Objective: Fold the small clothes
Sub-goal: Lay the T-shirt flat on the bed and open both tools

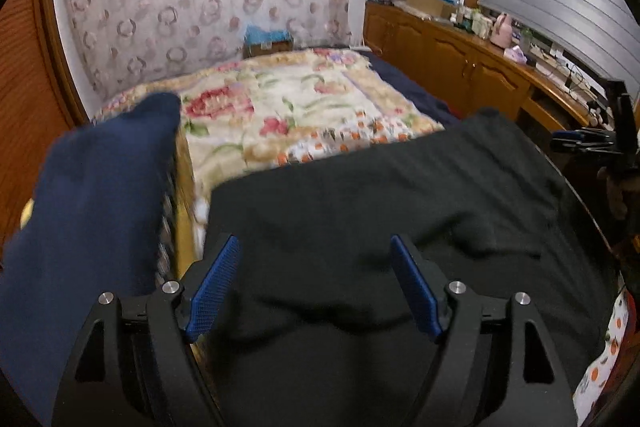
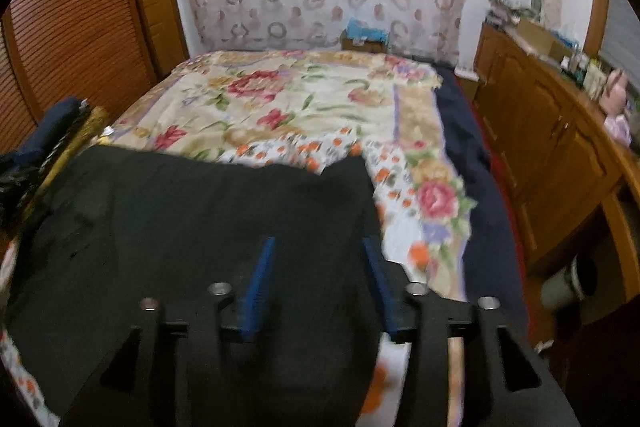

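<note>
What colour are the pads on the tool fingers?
Blue, on black fingers; the pads show best in the left wrist view.

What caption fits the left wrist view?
Open left tool above a black cloth garment spread on the floral blanket.

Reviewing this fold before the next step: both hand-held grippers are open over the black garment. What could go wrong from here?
1. The black garment still has a ridge near the left hand-held gripper; folding now may lock the wrinkle in.
2. The right hand-held gripper sits at the garment's edge over the floral blanket; it might pinch blanket too.
3. The navy cloth beside it could get dragged.
</note>
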`<state>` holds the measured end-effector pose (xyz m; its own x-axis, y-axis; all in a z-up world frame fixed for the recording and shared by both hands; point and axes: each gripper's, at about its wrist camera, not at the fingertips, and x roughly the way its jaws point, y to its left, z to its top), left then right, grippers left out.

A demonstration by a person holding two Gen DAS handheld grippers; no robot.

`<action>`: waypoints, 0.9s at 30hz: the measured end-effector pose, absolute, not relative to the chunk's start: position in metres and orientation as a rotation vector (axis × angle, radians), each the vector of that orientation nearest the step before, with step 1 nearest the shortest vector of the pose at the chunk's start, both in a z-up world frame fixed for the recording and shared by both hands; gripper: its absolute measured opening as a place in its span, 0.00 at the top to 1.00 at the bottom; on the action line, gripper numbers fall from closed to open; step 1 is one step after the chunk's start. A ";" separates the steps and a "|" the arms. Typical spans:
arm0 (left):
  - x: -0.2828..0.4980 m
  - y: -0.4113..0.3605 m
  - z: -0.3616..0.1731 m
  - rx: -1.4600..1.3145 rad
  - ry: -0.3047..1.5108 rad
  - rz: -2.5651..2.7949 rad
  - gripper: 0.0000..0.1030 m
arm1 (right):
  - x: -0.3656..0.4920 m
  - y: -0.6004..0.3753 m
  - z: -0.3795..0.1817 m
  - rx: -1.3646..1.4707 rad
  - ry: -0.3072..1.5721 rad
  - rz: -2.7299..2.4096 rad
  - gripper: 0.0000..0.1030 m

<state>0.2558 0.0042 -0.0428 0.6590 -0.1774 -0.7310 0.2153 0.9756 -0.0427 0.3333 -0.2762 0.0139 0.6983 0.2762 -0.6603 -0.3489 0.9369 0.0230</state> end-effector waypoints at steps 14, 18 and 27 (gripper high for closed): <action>0.233 -0.011 -0.085 0.038 0.940 -0.199 0.24 | 0.297 -0.289 0.003 0.003 0.832 0.363 0.46; 0.233 -0.012 -0.091 0.034 0.948 -0.188 0.24 | 0.312 -0.295 0.002 0.019 0.843 0.339 0.46; 0.229 -0.021 -0.101 0.066 0.909 -0.155 0.14 | 0.329 -0.294 -0.003 0.031 0.802 0.303 0.46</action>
<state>0.2293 -0.0210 -0.1011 0.6044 -0.1060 -0.7896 0.1618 0.9868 -0.0087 0.3293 -0.2941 -0.0031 0.6546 0.2790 -0.7026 -0.2559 0.9563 0.1413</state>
